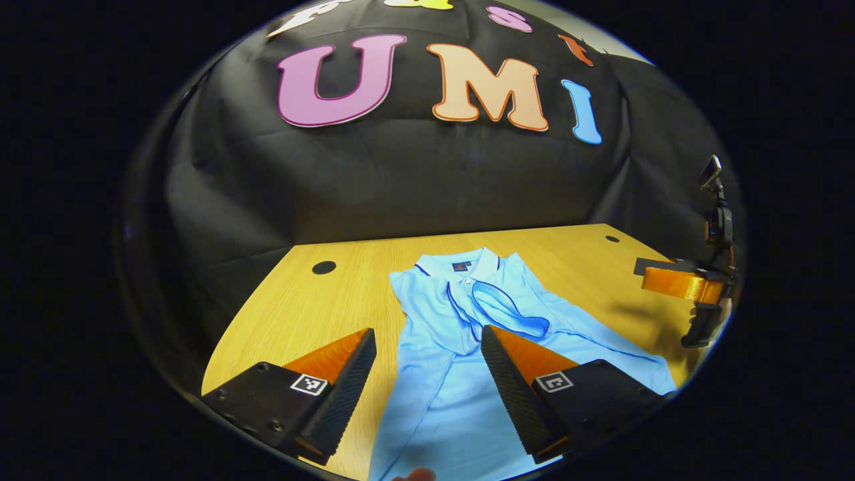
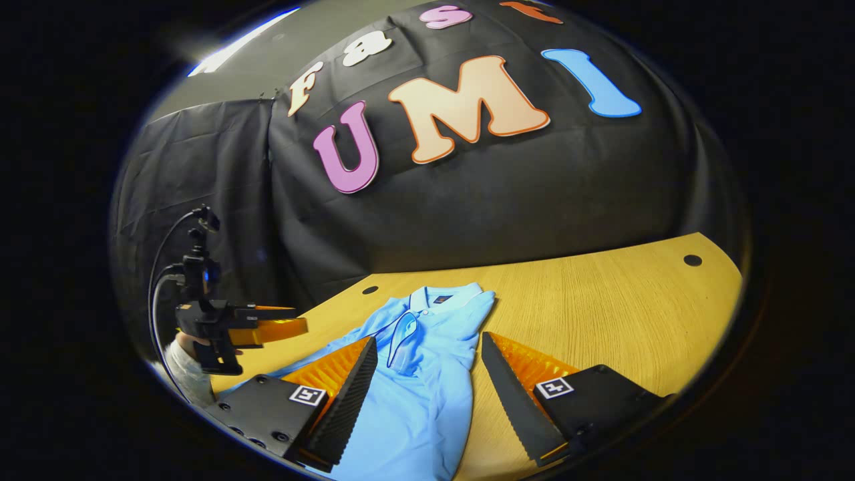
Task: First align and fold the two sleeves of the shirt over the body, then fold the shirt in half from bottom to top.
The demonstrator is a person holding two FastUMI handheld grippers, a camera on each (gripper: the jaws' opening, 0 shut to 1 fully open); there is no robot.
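Observation:
A light blue polo shirt (image 1: 441, 387) lies flat on the wooden table (image 1: 314, 314), collar (image 1: 461, 266) at the far end. One sleeve (image 1: 511, 314) lies folded over the chest. My left gripper (image 1: 426, 333) hangs open above the shirt's lower body, nothing between its fingers. In the right gripper view the same shirt (image 2: 427, 394) shows with its collar (image 2: 444, 297) away from me and the folded sleeve (image 2: 401, 334) on the chest. My right gripper (image 2: 428, 339) is open over it, holding nothing. Each gripper also appears off to the side, the right gripper (image 1: 681, 284) and the left gripper (image 2: 247, 327), both hand-held.
Bare wood (image 2: 601, 314) stretches to the right of the shirt. Round cable holes (image 1: 324, 267) (image 2: 693, 260) sit near the table's back edge. The black cloth wall stands right behind the table. A white-sleeved hand (image 2: 184, 361) holds the far gripper.

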